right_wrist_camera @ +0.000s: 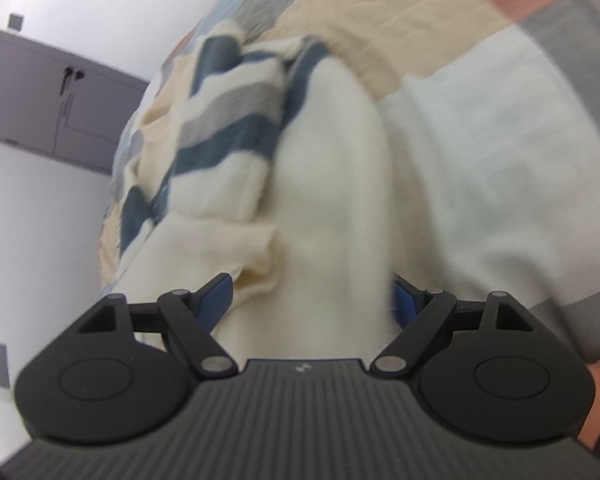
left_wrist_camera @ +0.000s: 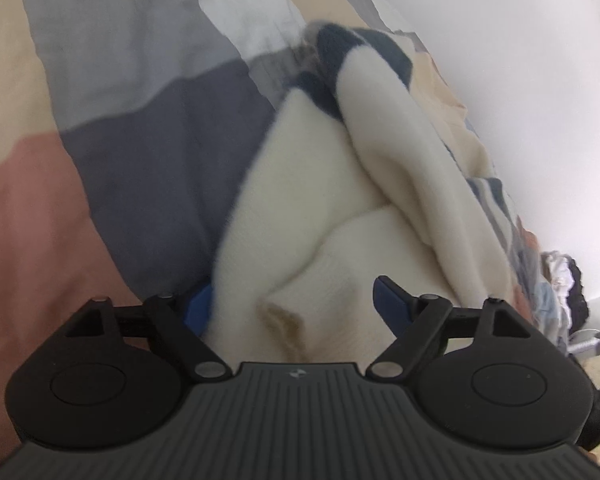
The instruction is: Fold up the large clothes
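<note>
A cream knit sweater (left_wrist_camera: 320, 208) with navy and grey stripes lies bunched on the bed. In the left wrist view its cream cloth fills the space between my left gripper's (left_wrist_camera: 296, 304) blue fingers (left_wrist_camera: 392, 300), which stand wide apart around it. In the right wrist view the sweater (right_wrist_camera: 328, 184) hangs in a thick fold between my right gripper's (right_wrist_camera: 312, 300) blue fingers (right_wrist_camera: 216, 296), which press against both sides of the cloth. The striped part (right_wrist_camera: 228, 112) is bunched farther off.
The bed cover (left_wrist_camera: 140, 128) is a patchwork of grey, beige, pink and white blocks. A white wall (left_wrist_camera: 540, 100) runs along the bed's far side. A grey cabinet (right_wrist_camera: 40, 92) stands by the wall. Dark and pale clothes (left_wrist_camera: 560, 284) lie piled at the bed's end.
</note>
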`<state>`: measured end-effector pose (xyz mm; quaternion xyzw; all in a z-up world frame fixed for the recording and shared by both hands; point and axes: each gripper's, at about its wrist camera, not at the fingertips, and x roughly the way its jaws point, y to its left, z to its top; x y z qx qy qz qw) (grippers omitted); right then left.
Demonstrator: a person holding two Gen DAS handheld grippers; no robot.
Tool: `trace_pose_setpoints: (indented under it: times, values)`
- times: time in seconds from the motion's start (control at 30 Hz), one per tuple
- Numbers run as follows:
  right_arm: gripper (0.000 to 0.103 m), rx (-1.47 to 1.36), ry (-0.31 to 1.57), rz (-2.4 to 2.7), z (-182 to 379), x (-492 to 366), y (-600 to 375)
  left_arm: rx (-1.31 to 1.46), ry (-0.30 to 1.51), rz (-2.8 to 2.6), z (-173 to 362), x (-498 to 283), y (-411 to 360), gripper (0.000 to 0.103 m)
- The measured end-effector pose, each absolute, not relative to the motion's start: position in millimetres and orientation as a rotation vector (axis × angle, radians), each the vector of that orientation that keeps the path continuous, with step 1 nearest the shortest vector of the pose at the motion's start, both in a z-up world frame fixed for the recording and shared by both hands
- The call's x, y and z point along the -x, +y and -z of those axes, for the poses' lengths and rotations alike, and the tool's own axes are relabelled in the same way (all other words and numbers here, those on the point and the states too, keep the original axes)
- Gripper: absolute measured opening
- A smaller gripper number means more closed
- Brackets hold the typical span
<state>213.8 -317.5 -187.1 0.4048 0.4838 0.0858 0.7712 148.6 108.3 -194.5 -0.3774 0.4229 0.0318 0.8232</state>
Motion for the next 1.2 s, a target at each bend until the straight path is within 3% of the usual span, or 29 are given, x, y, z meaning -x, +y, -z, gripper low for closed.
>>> trace_pose_setpoints:
  times: [0.13,0.27,0.37,0.43,0.47,0.63,0.7,0.73,0.8,0.83,0.9,0.97,1.2]
  values:
    - [0.076,-0.752,1.090,-0.198,188,-210,-292,0.795,0.922,-0.035,196,-152,103,0.089]
    - [0.044,-0.598,1.057,-0.078,179,-206,-283,0.761,0.925,-0.037,197,-152,100,0.089]
    - [0.049,-0.557,0.976,0.099,173,-200,-296,0.767,0.916,-0.055,197,-149,102,0.087]
    - [0.063,-0.540,0.971,0.192,171,-198,-301,0.777,0.910,-0.068,197,-147,105,0.087]
    - [0.076,-0.553,0.978,0.194,173,-199,-302,0.780,0.911,-0.068,197,-147,105,0.087]
    - [0.076,-0.592,1.066,0.037,192,-211,-293,0.765,0.916,-0.075,198,-148,105,0.085]
    - [0.068,-0.554,1.080,0.062,195,-210,-287,0.746,0.923,-0.088,199,-149,103,0.078]
    - [0.058,-0.545,1.081,0.069,196,-211,-286,0.736,0.927,-0.099,200,-152,102,0.076]
    - [0.029,-0.564,1.068,0.056,192,-212,-286,0.704,0.937,-0.114,199,-158,100,0.064]
    - [0.023,-0.591,1.057,0.040,189,-211,-289,0.691,0.935,-0.118,197,-160,100,0.059]
    - [0.020,-0.651,1.023,0.009,181,-205,-295,0.685,0.922,-0.103,191,-161,101,0.032]
    - [0.019,-0.740,0.963,-0.051,168,-196,-305,0.744,0.894,-0.062,185,-159,107,0.021]
    - [0.010,-0.953,0.723,-0.341,106,-162,-343,0.891,0.667,0.071,124,-129,124,0.016]
